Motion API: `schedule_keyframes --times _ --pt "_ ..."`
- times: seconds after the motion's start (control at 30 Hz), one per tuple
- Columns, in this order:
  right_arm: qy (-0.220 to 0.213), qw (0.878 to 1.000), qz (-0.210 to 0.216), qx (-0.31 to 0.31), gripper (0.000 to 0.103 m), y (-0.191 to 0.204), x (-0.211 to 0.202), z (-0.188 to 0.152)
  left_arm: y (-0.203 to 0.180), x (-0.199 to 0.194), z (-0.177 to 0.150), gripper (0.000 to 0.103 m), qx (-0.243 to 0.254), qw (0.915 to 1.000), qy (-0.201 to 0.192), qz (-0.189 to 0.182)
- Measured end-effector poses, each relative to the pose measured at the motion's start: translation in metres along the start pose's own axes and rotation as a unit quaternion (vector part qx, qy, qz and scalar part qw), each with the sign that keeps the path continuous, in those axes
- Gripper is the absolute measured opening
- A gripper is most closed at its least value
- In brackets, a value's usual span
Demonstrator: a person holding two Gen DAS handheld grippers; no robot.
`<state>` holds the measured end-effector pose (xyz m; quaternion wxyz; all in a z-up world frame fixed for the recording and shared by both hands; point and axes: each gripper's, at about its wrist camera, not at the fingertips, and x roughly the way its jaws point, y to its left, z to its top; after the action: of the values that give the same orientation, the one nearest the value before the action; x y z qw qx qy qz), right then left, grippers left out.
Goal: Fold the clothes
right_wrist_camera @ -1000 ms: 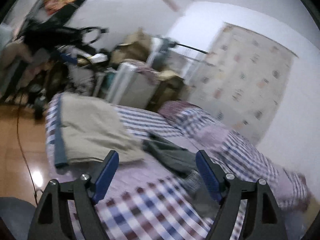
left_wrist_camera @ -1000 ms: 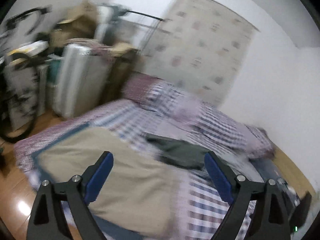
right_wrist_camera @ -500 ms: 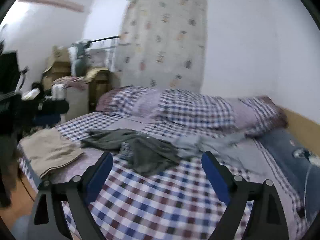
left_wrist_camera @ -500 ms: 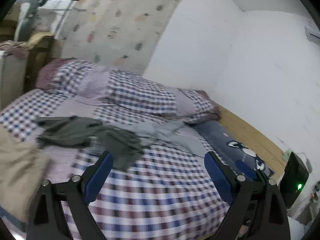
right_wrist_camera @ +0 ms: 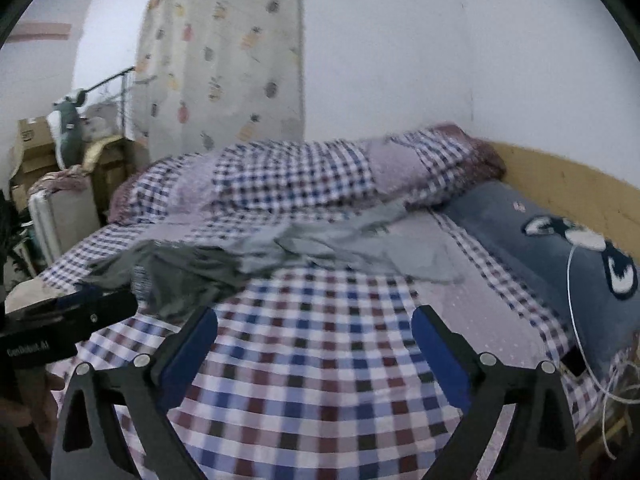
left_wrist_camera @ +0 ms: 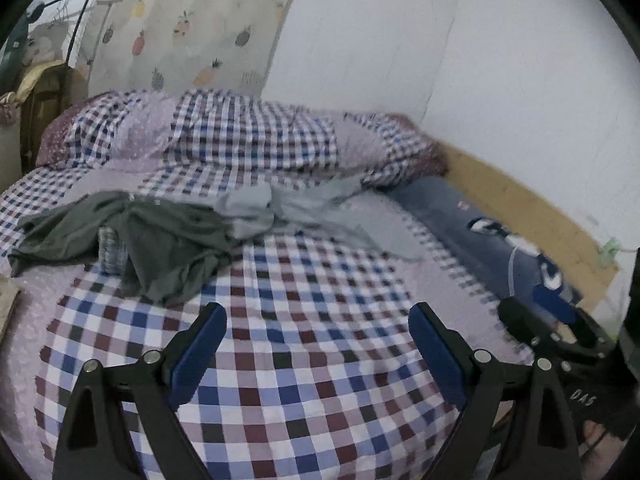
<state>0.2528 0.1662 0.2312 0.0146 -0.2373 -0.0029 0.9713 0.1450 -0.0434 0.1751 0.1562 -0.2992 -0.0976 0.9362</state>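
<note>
We look along both grippers toward a bed covered in a checked sheet of blue, maroon, white and lilac squares. Our left gripper hangs above the near part of the sheet with its two blue-padded fingers spread wide, holding nothing. Our right gripper does the same, its fingers wide apart and empty over bare sheet.

The clothes lie farther up the bed, well beyond both grippers. A dark green garment sits crumpled on the left side of the sheet, with a small patch of grey patterned fabric showing under its folds. Touching its right edge, a light grey garment spreads unfolded toward the middle and right, and one end reaches the rolled-up checked quilt along the far side of the bed. In the right wrist view both garments are blurred.

A dark blue pillow with a white and black cartoon figure lies at the right edge, beside a wooden bed rail. A curtain printed with pineapples hangs on the far wall. Cardboard boxes are stacked at far left.
</note>
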Motion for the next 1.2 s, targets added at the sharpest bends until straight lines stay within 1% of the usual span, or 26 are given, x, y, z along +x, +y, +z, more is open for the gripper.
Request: schedule_keyframes --times 0.07,0.17,0.27,0.37,0.47,0.57,0.7,0.8,0.87,0.97,1.03,1.2 --pt "0.02 1.0 -0.001 0.013 0.1 -0.014 0.02 -0.007 -0.001 0.026 -0.005 0.095 0.004 0.9998 0.012 0.018" --pt "0.055 0.998 0.011 0.03 0.1 -0.031 0.056 -0.019 0.001 0.061 -0.014 0.095 0.005 0.9986 0.035 0.039" --pt "0.079 0.996 0.007 0.049 0.1 -0.045 0.093 -0.029 0.009 0.099 -0.022 0.095 0.007 0.9967 0.054 0.059" --pt "0.107 0.992 0.003 0.07 0.1 -0.06 0.134 -0.039 0.019 0.133 -0.027 0.095 0.005 0.9948 0.071 0.072" --pt "0.144 0.987 0.008 0.074 0.1 -0.067 0.182 -0.051 0.032 0.167 -0.029 0.095 -0.004 0.993 0.087 0.08" --pt "0.165 0.983 0.011 0.076 0.1 -0.069 0.224 -0.064 0.043 0.192 -0.028 0.095 -0.011 0.992 0.094 0.084" --pt "0.185 0.979 0.003 0.09 0.1 -0.07 0.261 -0.077 0.051 0.215 -0.033 0.095 -0.013 0.9898 0.107 0.093" --pt "0.199 0.975 -0.003 0.102 0.1 -0.072 0.278 -0.081 0.053 0.225 -0.039 0.095 -0.009 0.9859 0.125 0.111" --pt "0.205 0.973 -0.007 0.103 0.1 -0.07 0.287 -0.082 0.05 0.227 -0.041 0.095 0.01 0.9853 0.121 0.121" --pt "0.216 0.973 -0.025 0.078 0.102 -0.062 0.298 -0.085 0.05 0.234 -0.045 0.096 0.027 0.9834 0.128 0.126" --pt "0.219 0.973 -0.04 0.058 0.102 -0.055 0.301 -0.089 0.05 0.235 -0.048 0.102 0.03 0.9841 0.127 0.121" --pt "0.214 0.974 -0.047 0.05 0.103 -0.052 0.302 -0.093 0.045 0.238 -0.051 0.102 0.046 0.9819 0.125 0.134"
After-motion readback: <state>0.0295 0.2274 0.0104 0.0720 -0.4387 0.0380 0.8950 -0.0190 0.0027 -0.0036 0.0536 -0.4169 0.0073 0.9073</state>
